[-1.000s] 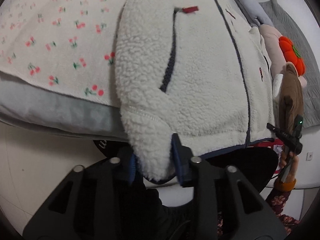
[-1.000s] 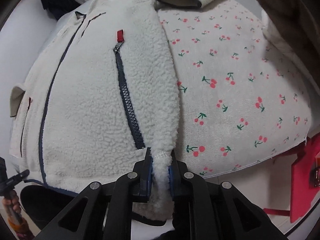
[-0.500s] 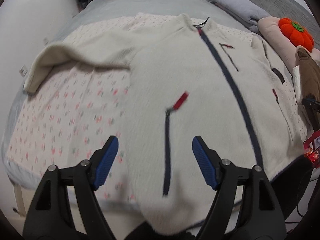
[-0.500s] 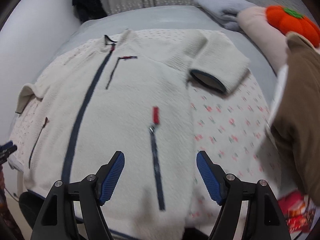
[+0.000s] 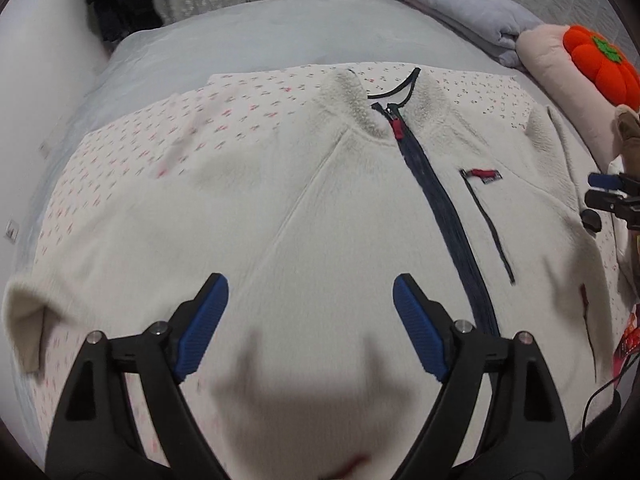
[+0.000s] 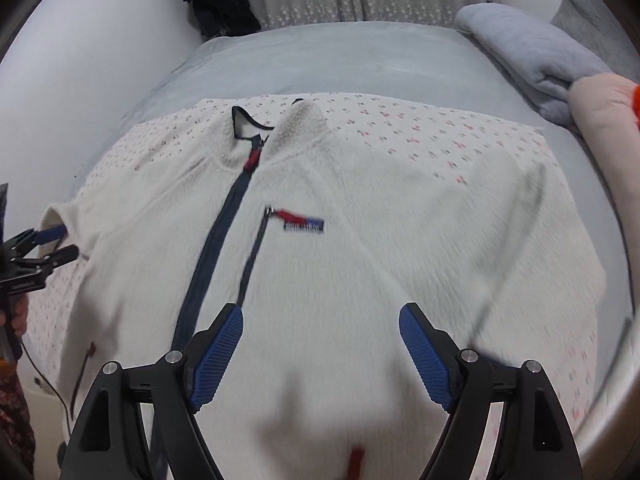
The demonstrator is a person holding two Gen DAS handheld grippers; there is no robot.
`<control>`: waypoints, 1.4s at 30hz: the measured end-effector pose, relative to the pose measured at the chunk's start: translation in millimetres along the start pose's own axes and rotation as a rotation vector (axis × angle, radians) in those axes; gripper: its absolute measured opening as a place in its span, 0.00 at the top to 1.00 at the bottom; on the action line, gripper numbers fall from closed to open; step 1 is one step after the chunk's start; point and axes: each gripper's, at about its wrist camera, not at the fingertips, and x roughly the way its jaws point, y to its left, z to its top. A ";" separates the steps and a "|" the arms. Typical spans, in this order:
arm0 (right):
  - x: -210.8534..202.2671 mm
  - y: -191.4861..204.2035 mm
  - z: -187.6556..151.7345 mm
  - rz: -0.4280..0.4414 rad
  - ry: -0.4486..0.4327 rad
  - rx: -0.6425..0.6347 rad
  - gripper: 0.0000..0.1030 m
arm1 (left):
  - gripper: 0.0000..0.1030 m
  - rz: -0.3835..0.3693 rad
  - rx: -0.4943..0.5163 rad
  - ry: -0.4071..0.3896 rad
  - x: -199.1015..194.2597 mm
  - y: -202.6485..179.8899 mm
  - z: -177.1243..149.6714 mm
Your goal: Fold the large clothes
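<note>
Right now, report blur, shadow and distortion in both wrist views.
Left wrist view: fisheye bulges the cream fleece jacket; cherry-print sheet smeared by motion; soft dark shadow between the open blue-padded left tool. Right wrist view: chest label and navy zipper streaked; right tool itself sharp, dark vignette at corners.

Hand-held gripper (image 5: 308, 300): black arms, ribbed blue pads (image 5: 202, 328) (silver screws); dark floral sleeve (image 6: 14, 408).
</note>
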 end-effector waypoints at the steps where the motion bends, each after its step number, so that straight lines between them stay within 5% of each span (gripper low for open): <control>1: 9.6 0.0 10.1 0.006 0.002 -0.005 0.20 | 0.18 -0.012 0.030 0.004 13.8 -0.6 13.5; 6: 66.9 3.6 67.9 0.052 -0.010 -0.057 0.20 | 0.18 -0.092 0.070 -0.041 75.6 7.0 81.6; 14: 149.2 -16.3 142.8 0.197 -0.079 -0.002 0.20 | 0.21 -0.352 -0.108 -0.108 159.2 30.0 149.5; 17: 173.7 -26.2 155.9 0.320 -0.085 0.079 0.20 | 0.34 -0.443 -0.205 -0.119 182.4 38.1 148.8; 19: 184.5 -31.0 158.7 0.352 -0.111 0.133 0.22 | 0.60 -0.452 -0.243 -0.144 188.7 43.5 142.1; 21: 188.0 -34.5 157.1 0.342 -0.161 0.147 0.50 | 0.83 -0.494 -0.306 -0.220 183.8 59.0 129.5; 22: 185.8 -37.3 154.6 0.350 -0.203 0.142 0.84 | 0.83 -0.536 -0.345 -0.259 180.0 67.8 122.8; 23: 183.4 -41.5 150.6 0.375 -0.239 0.149 0.85 | 0.83 -0.596 -0.398 -0.315 176.1 78.5 113.3; 27: 188.3 -43.5 145.1 0.312 -0.287 0.175 0.87 | 0.85 -0.470 -0.395 -0.278 191.4 70.0 109.4; 30: 203.7 -39.6 148.7 0.253 -0.239 0.176 0.87 | 0.84 -0.365 -0.378 -0.227 200.5 60.3 117.5; 33: 210.0 -32.5 152.6 0.205 -0.207 0.167 0.83 | 0.82 -0.319 -0.361 -0.208 201.4 51.8 122.2; 35: 206.4 -27.2 152.9 0.151 -0.204 0.154 0.71 | 0.78 -0.277 -0.342 -0.210 197.5 47.2 123.8; 37: 191.0 -23.0 146.6 0.050 -0.221 0.144 0.49 | 0.45 -0.155 -0.330 -0.225 185.1 38.8 124.0; 38: 183.4 -20.9 142.1 0.012 -0.236 0.139 0.37 | 0.37 -0.077 -0.335 -0.230 178.2 35.5 122.8; 42: 134.3 -15.4 114.7 -0.113 -0.265 0.023 0.29 | 0.25 0.007 -0.267 -0.273 137.1 5.0 107.8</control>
